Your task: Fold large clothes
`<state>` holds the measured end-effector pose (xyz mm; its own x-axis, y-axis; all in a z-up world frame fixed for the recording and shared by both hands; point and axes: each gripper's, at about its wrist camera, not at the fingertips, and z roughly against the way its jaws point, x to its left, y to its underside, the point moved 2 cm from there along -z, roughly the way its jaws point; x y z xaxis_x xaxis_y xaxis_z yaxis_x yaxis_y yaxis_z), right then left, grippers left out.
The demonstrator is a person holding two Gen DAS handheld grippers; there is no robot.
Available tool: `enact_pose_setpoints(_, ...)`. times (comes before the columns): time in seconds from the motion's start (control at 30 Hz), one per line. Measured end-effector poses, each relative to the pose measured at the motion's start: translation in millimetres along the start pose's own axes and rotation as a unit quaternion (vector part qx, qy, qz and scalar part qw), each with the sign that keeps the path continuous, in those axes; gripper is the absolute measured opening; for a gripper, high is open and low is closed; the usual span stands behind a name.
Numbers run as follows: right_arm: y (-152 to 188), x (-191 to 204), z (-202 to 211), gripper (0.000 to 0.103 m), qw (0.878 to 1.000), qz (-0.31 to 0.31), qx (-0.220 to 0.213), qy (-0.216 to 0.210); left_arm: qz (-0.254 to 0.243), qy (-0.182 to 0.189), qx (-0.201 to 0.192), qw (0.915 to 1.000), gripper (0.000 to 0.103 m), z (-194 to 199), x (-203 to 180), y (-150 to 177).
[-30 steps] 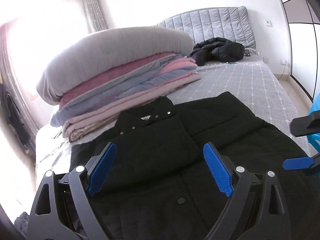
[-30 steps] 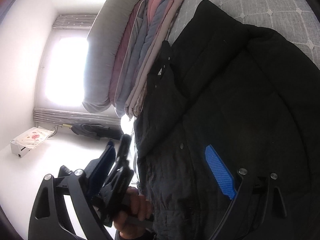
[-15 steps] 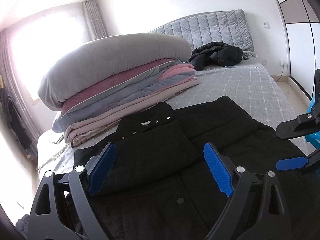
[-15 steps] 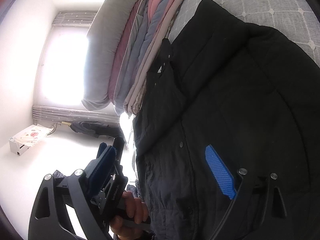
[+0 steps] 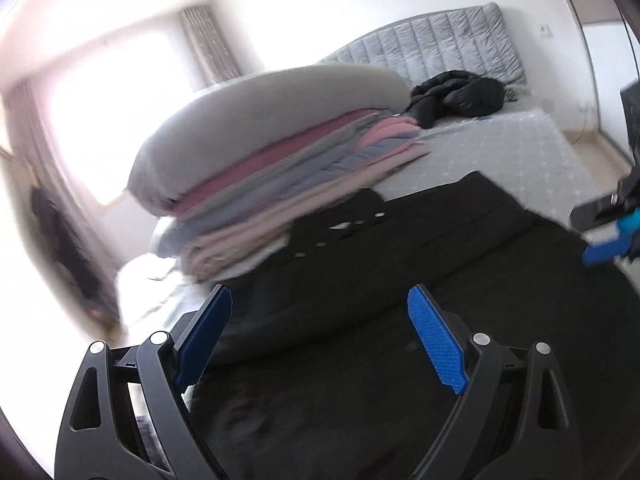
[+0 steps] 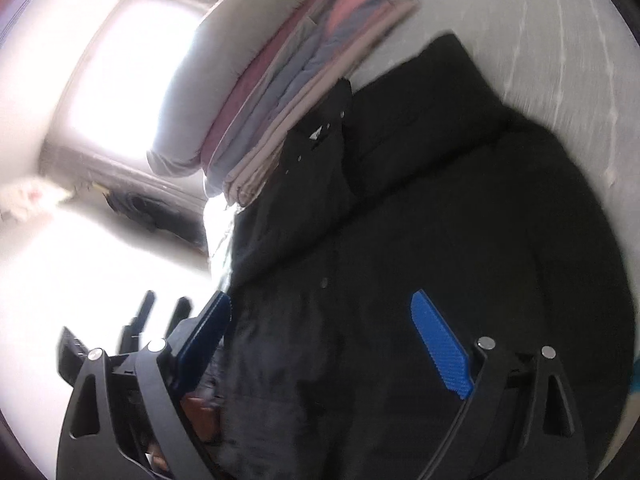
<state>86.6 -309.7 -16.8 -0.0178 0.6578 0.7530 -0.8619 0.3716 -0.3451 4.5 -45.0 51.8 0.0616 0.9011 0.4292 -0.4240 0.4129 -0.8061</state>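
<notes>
A large black padded jacket (image 5: 400, 280) lies spread on the grey bed, collar with snap buttons towards the quilt stack, sleeves folded in over its front. In the right wrist view the jacket (image 6: 440, 220) fills the middle, the frame being rolled sideways and blurred. My left gripper (image 5: 320, 336) hovers open over the jacket's lower left part, nothing between its blue pads. My right gripper (image 6: 320, 336) is open above the jacket's front. The right gripper (image 5: 608, 236) shows at the right edge of the left wrist view; the left gripper (image 6: 132, 332) shows at lower left of the right wrist view, with a hand (image 6: 200, 420) on it.
A tall stack of folded quilts (image 5: 280, 168) sits on the bed just behind the jacket's collar. Another dark jacket (image 5: 460, 96) lies crumpled by the grey headboard (image 5: 440, 40). Bare grey bedcover (image 5: 500, 152) lies to the right. A bright window (image 5: 100, 112) is at left.
Both cameras have swung and the views are now motion-blurred. The left gripper has shifted towards the jacket's left edge; the right view has rotated. Both grippers stay open.
</notes>
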Motion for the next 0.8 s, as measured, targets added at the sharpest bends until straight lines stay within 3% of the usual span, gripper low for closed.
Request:
enact_pose_setpoints(0.13,21,-8,19,0.089,1.0,0.004,-0.011,0.002,-0.01,-0.023,-0.01,0.9996,0.086,50,16,8)
enact_pose_setpoints(0.4,54,-22,32,0.09,0.999,-0.028,-0.011,-0.02,0.007,-0.008,0.007,0.9999,0.087,123,39,26)
enact_pose_setpoints(0.8,54,-25,29,0.09,0.999,-0.038,-0.008,-0.015,0.017,-0.009,-0.001,0.9998,0.088,172,51,31)
